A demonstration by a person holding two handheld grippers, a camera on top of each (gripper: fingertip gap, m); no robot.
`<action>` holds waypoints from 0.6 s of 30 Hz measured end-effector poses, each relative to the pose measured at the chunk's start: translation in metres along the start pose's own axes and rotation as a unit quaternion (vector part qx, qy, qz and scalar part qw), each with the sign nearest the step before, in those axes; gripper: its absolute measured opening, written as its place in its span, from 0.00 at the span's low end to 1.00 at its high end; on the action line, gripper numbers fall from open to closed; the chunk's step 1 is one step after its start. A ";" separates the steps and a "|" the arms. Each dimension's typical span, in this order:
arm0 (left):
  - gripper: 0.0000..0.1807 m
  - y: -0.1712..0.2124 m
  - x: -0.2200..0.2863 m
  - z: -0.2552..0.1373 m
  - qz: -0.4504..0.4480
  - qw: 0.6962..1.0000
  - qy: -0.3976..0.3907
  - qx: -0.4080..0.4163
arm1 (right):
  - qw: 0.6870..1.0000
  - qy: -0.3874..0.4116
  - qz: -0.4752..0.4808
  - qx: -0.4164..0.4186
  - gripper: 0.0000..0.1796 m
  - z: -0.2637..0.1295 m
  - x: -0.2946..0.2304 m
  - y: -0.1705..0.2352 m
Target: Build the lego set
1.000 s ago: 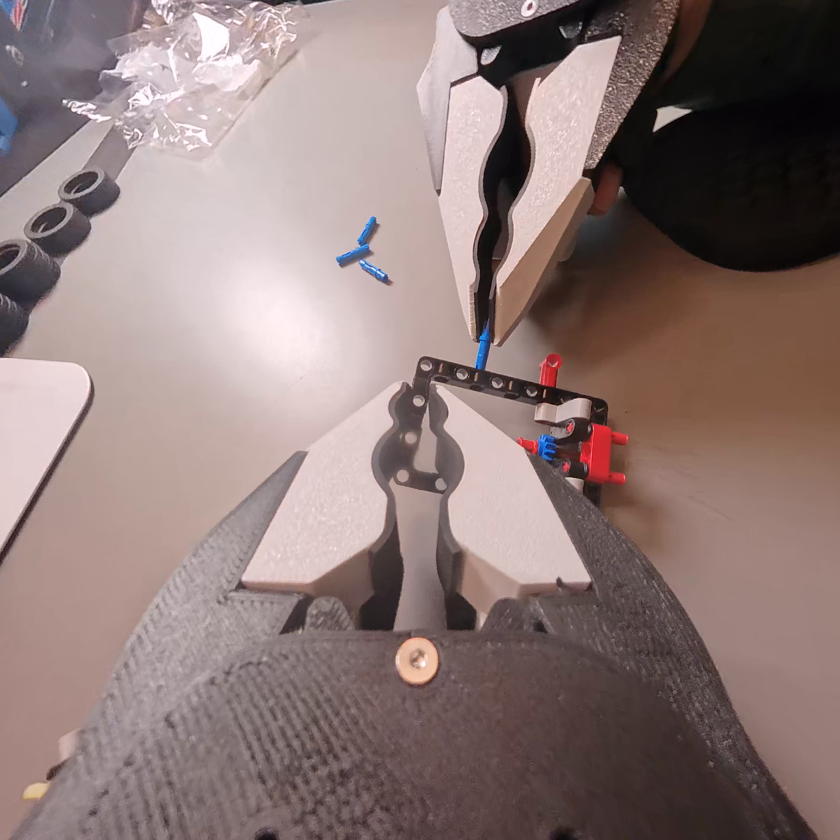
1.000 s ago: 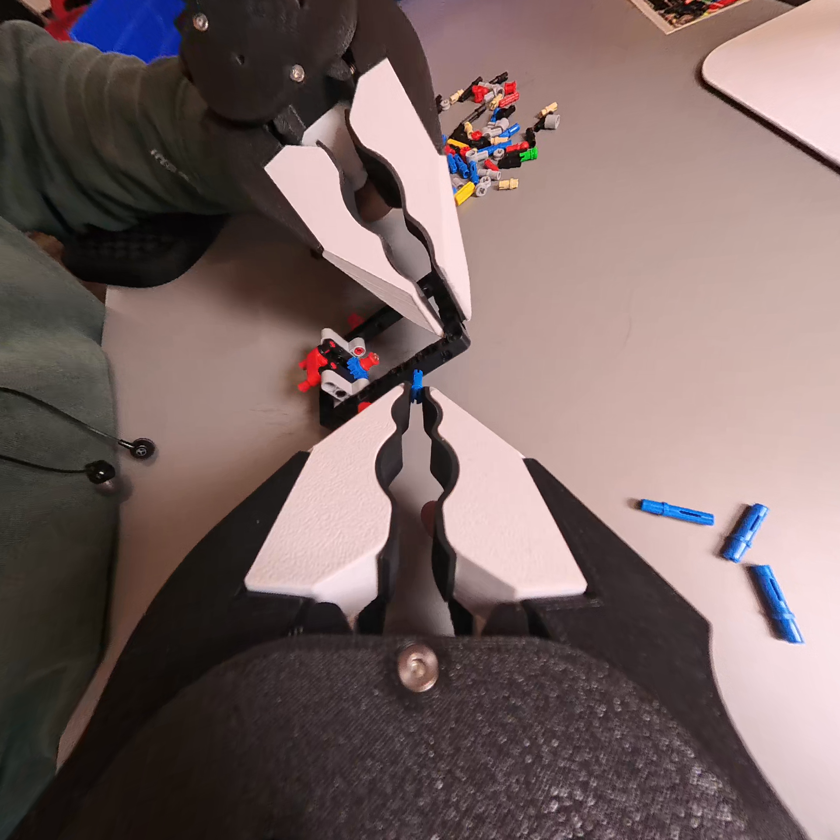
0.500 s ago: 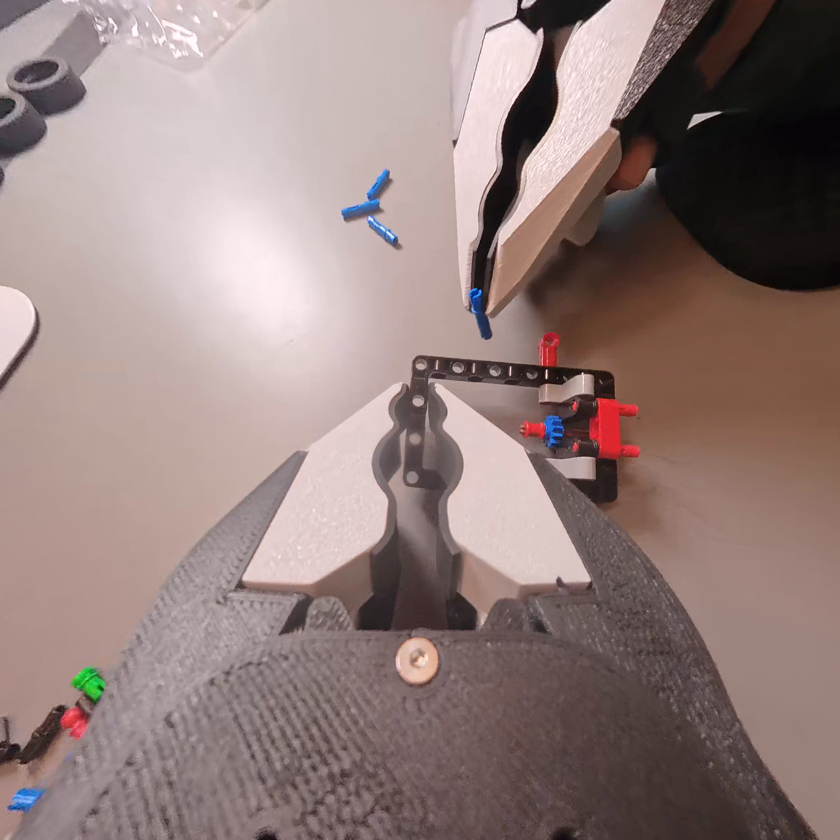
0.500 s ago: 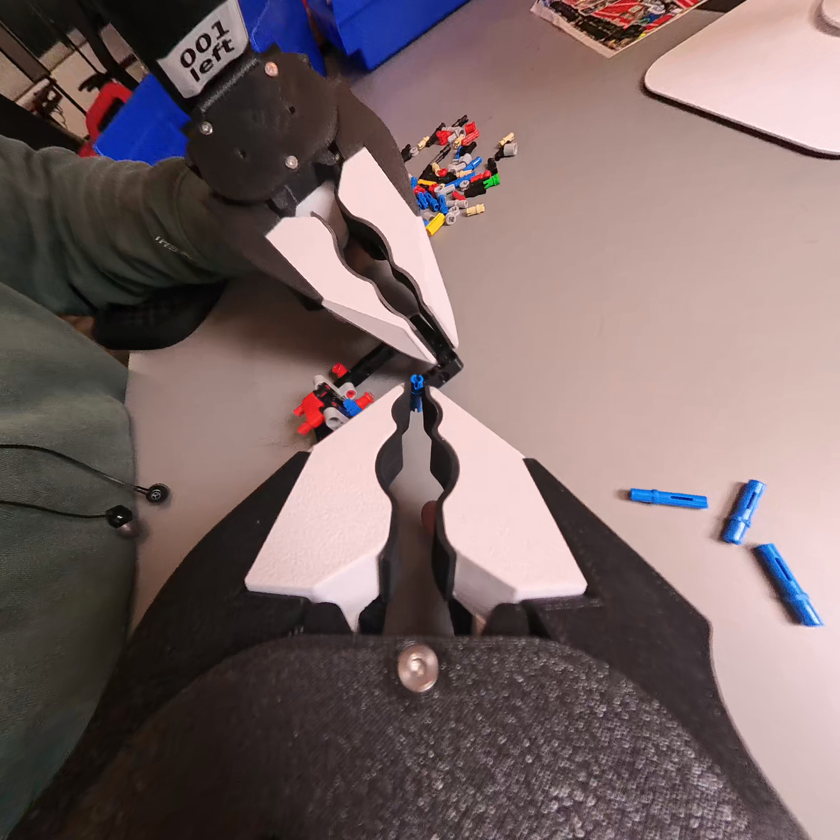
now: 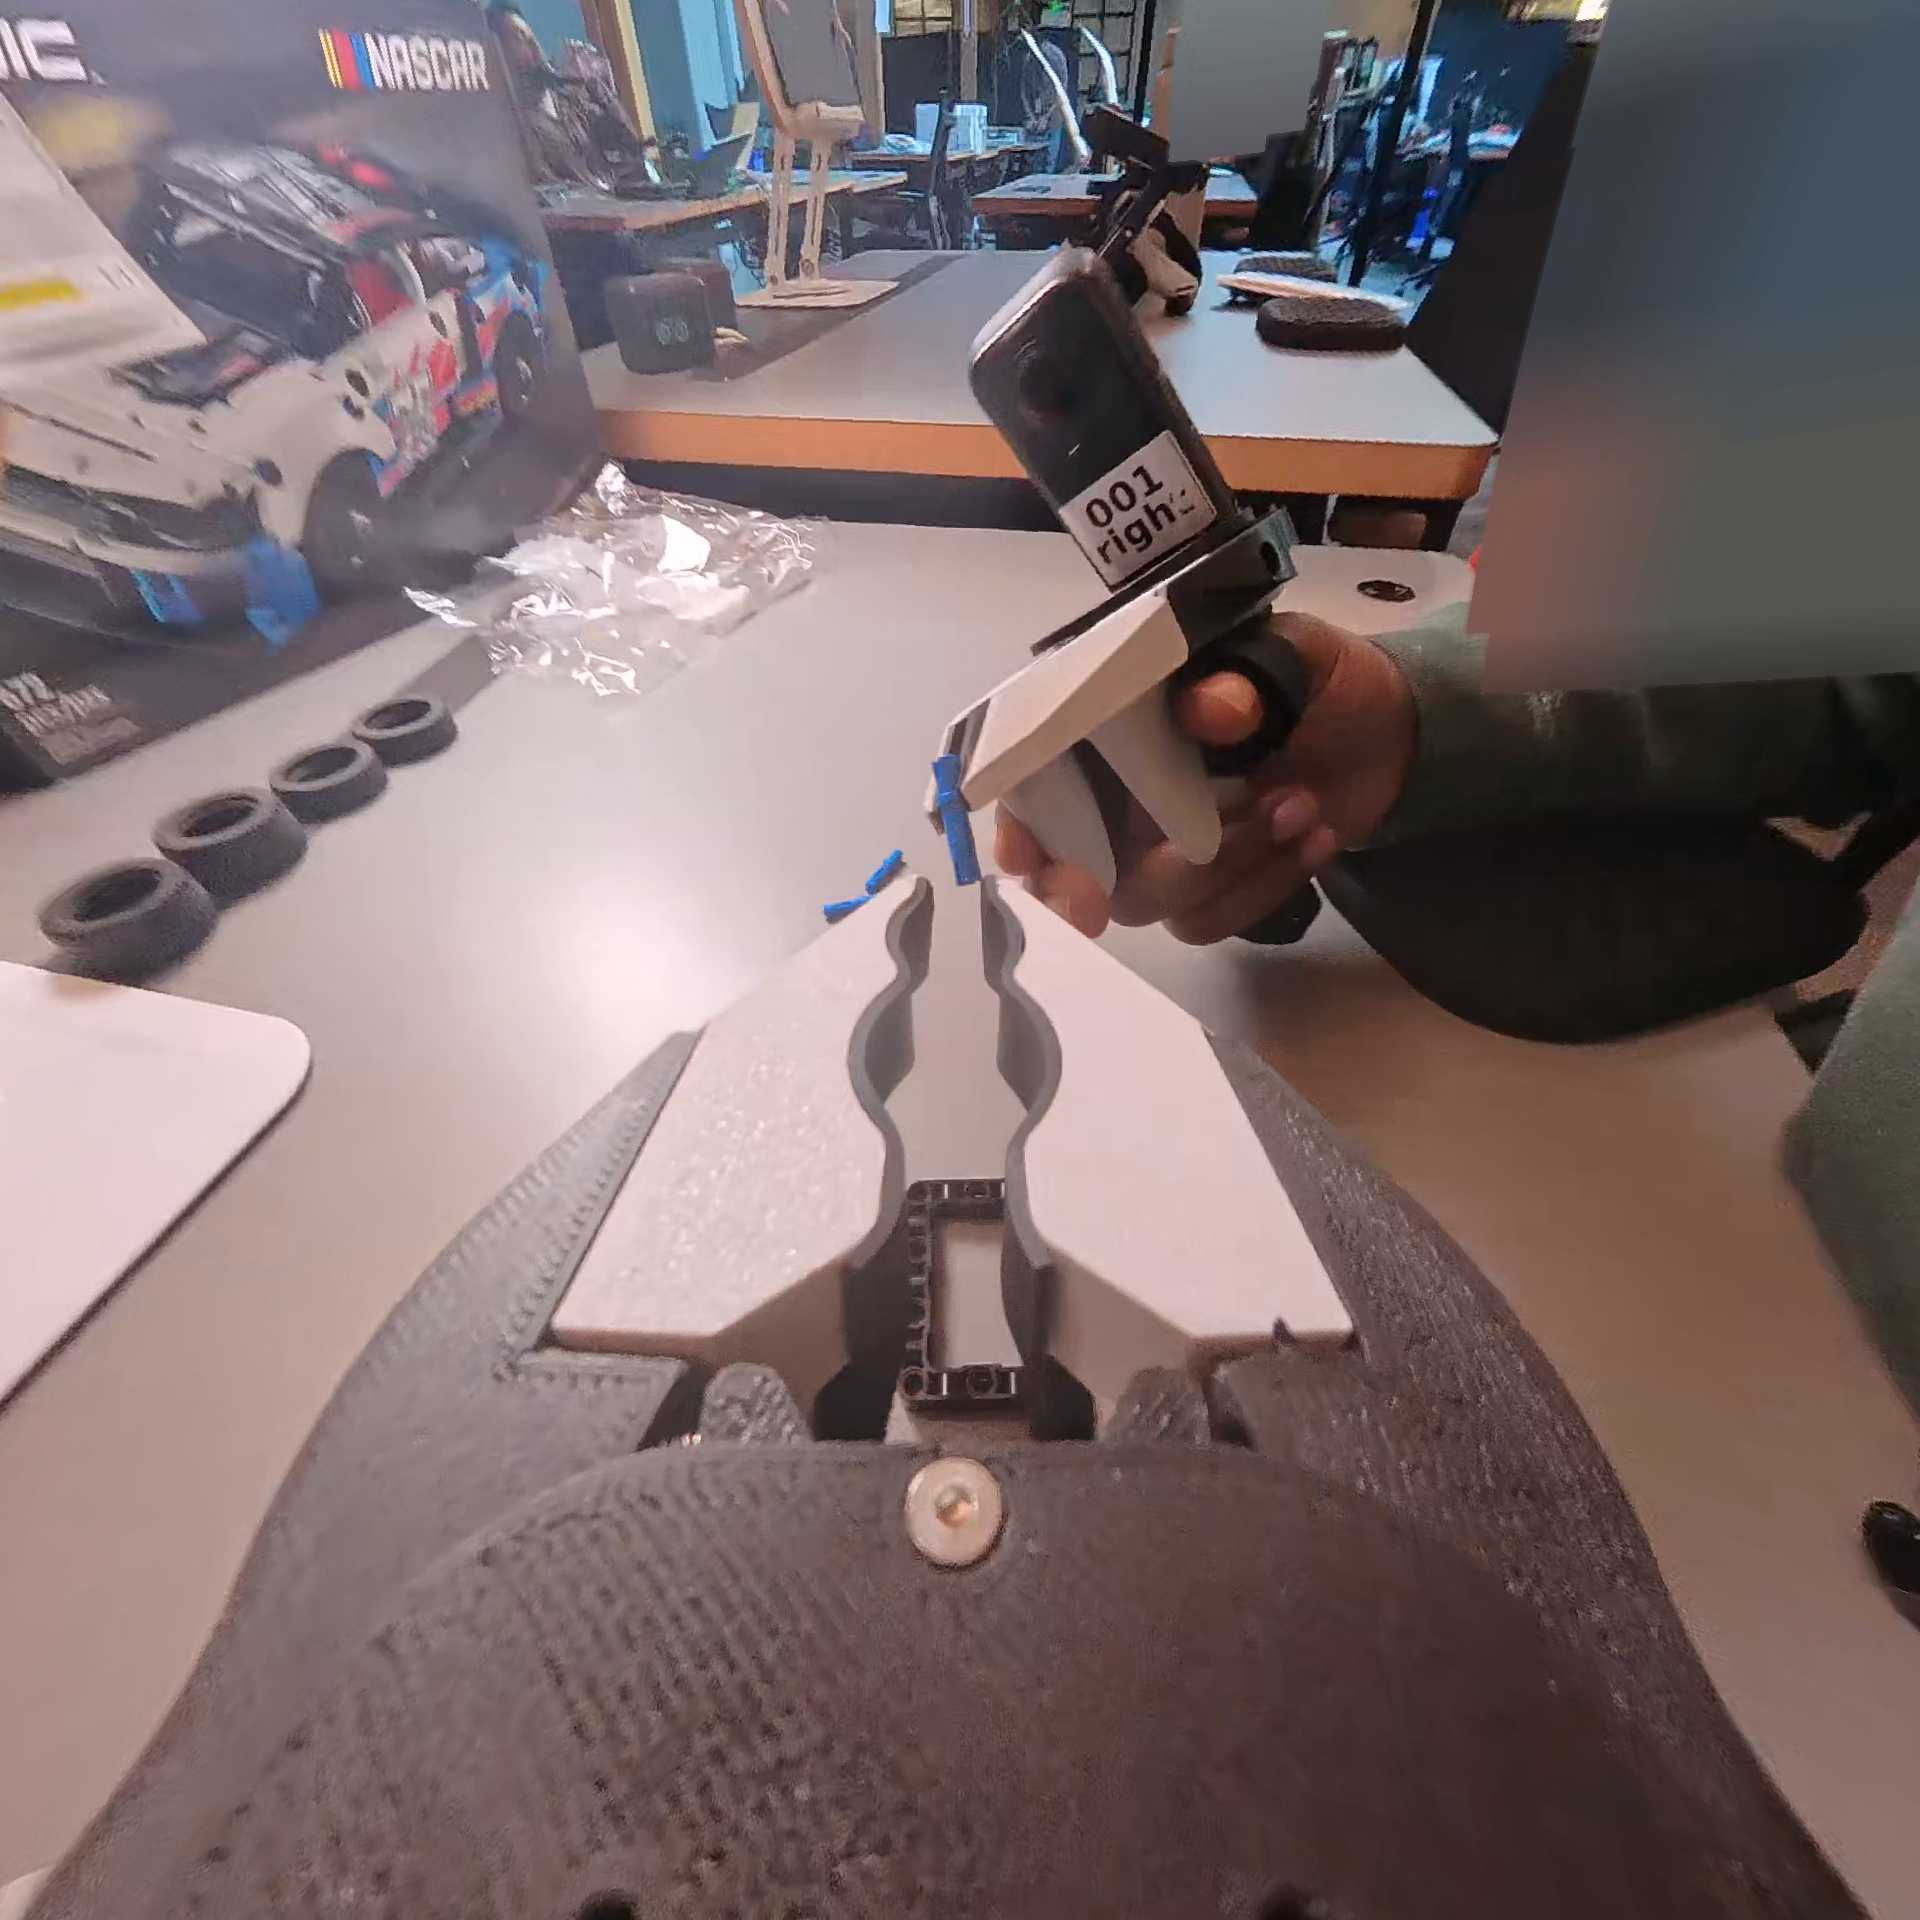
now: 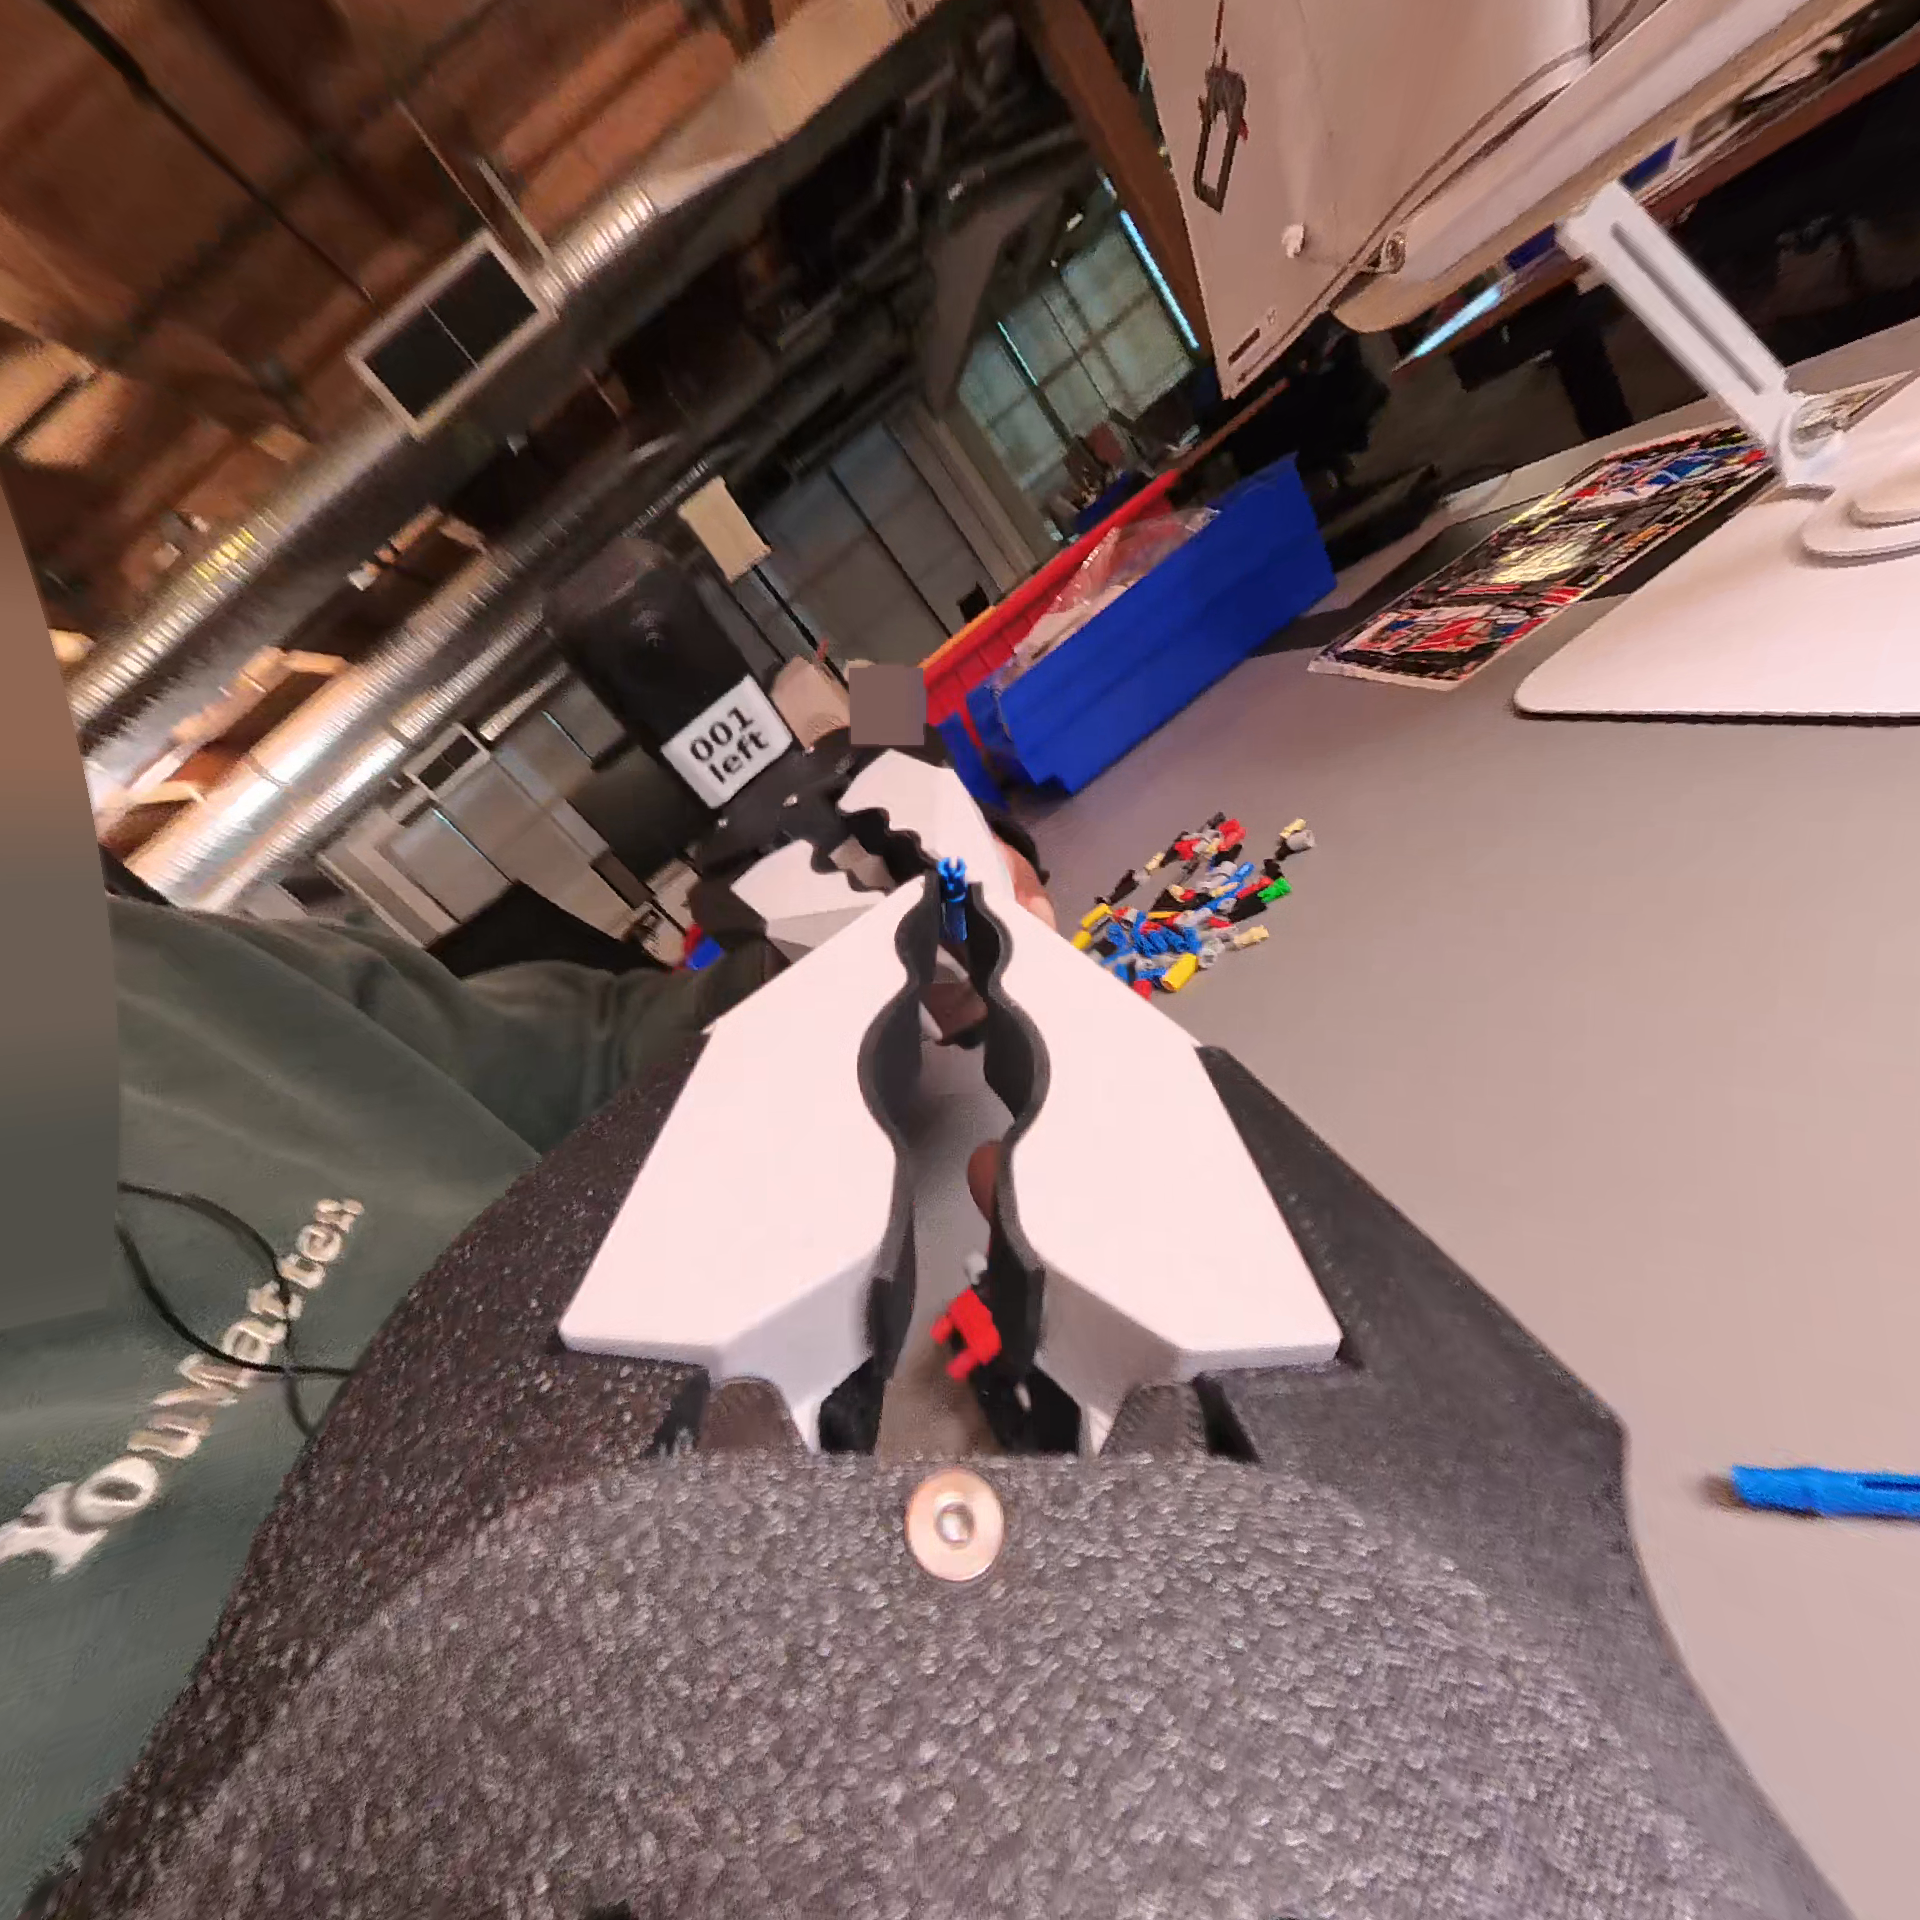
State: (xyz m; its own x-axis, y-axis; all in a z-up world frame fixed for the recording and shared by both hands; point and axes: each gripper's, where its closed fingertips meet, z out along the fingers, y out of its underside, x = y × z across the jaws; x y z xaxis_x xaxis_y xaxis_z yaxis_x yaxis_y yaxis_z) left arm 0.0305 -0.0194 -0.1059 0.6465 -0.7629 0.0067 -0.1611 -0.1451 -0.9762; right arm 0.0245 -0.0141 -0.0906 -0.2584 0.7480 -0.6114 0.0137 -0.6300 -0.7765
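Observation:
My left gripper (image 5: 958, 896) is open and empty, raised above the table. The black lego frame (image 5: 956, 1288) lies on the table below it and shows through the gap near the finger bases. My right gripper (image 6: 948, 923) is shut on a blue pin (image 6: 952, 896), which sticks out past its tips. In the left wrist view the right gripper (image 5: 948, 774) hangs just beyond my left tips with the blue pin (image 5: 956, 826) pointing down. The frame's red part (image 6: 971, 1335) shows through the right gripper's gap. The left gripper (image 6: 883, 831) is right behind the pin.
Loose blue pins (image 5: 862, 891) lie on the table; one shows in the right wrist view (image 6: 1829, 1491). Tyres (image 5: 229, 831), a plastic bag (image 5: 634, 592) and the set box (image 5: 260, 343) are left. A parts pile (image 6: 1195, 914), blue bin (image 6: 1143, 644), booklet (image 6: 1538, 561) and white pad (image 6: 1714, 644) are there.
Both grippers have lifted and tilted up from the table. My left gripper has let go of the black frame, which now lies below. The right gripper keeps the blue pin.

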 end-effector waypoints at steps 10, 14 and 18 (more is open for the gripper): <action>0.03 -0.006 -0.001 -0.007 0.009 1.000 -0.007 0.006 | 1.000 -0.009 0.018 -0.006 0.01 0.002 -0.002 0.005; 0.02 -0.008 0.002 -0.008 0.012 1.000 0.001 0.012 | 1.000 -0.013 0.024 -0.009 0.01 0.003 -0.002 0.007; 0.01 -0.006 0.004 -0.009 0.032 0.999 0.008 -0.005 | 0.999 -0.019 0.029 -0.017 0.01 0.003 -0.003 0.010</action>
State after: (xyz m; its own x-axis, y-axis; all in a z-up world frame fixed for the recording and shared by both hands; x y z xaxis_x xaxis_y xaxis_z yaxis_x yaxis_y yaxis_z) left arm 0.0274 -0.0271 -0.0986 0.6228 -0.7807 -0.0520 -0.2093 -0.1022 -0.9725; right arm 0.0221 -0.0228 -0.0959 -0.2923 0.7013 -0.6502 0.0623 -0.6645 -0.7447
